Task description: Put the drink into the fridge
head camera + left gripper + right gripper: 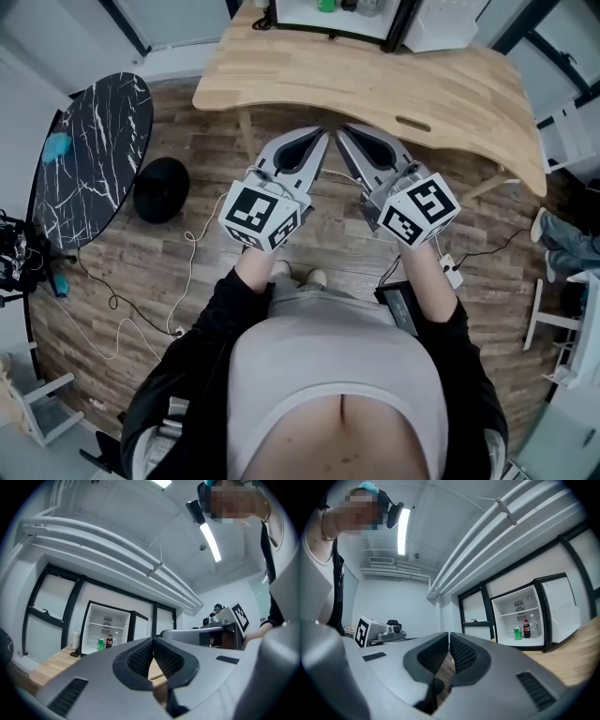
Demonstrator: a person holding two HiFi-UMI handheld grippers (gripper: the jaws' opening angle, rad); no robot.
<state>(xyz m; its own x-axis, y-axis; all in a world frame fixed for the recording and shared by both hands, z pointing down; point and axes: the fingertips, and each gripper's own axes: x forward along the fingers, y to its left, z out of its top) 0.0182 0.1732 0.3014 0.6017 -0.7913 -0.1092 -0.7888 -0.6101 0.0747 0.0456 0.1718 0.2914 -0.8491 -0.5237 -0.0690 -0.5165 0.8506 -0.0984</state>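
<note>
Both grippers are held side by side in front of my body, pointing at the wooden desk [450,89]. A small white fridge [107,625] stands open on it. Inside are a green can [100,644], a cola bottle [108,641] and a clear bottle [116,639]. The right gripper view shows the same fridge [520,616], can [517,633] and cola bottle [526,629]. My left gripper [153,641] [322,134] is shut and holds nothing. My right gripper [449,637] [343,131] is shut too, with nothing between its pads. Both are well short of the fridge.
The fridge door [562,606] is swung open to the right. A white cup-like thing [75,639] stands left of the fridge. A round black marble table [94,150], a black round stool [161,189] and floor cables lie to my left. Another person's legs [567,246] show at right.
</note>
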